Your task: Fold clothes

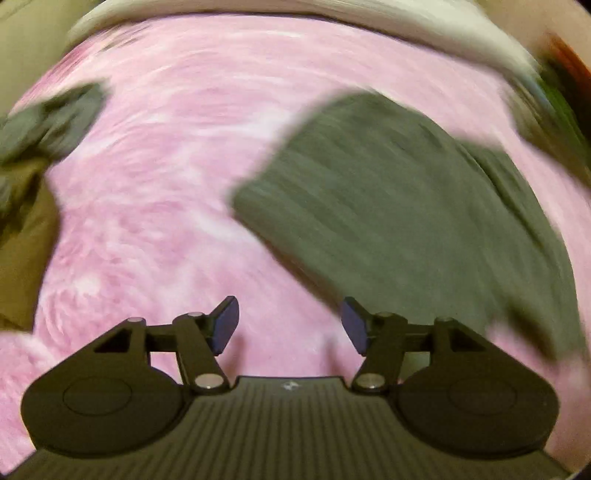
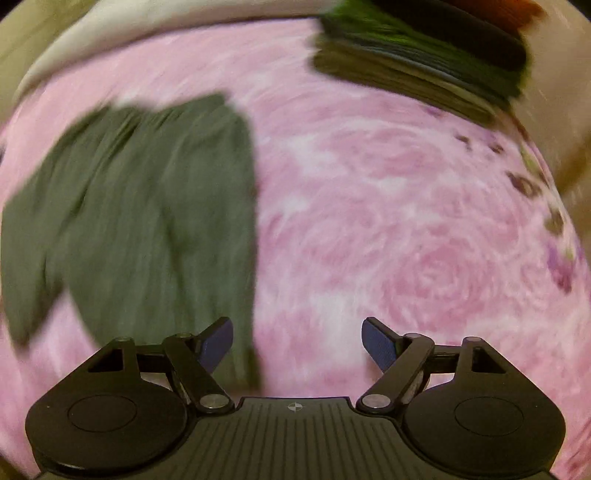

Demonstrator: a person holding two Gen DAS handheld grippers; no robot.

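A grey-green garment [image 1: 399,206] lies spread on the pink rose-patterned bedspread [image 1: 177,155], filling the right half of the left wrist view. My left gripper [image 1: 290,325] stands open over bare bedspread just left of the garment's near edge, with nothing between its blue pads. In the right wrist view the same garment [image 2: 147,221] lies at the left. My right gripper [image 2: 297,345] is open, its left finger [image 2: 218,341] over the cloth's right edge and its right finger over pink bedspread [image 2: 406,221]. Both views are motion-blurred.
A crumpled grey-green cloth [image 1: 48,122] sits at the left edge of the bed. A stack of folded clothes [image 2: 424,55] in dark, green and red stands at the far right. A white headboard or wall edge [image 1: 258,9] runs behind the bed.
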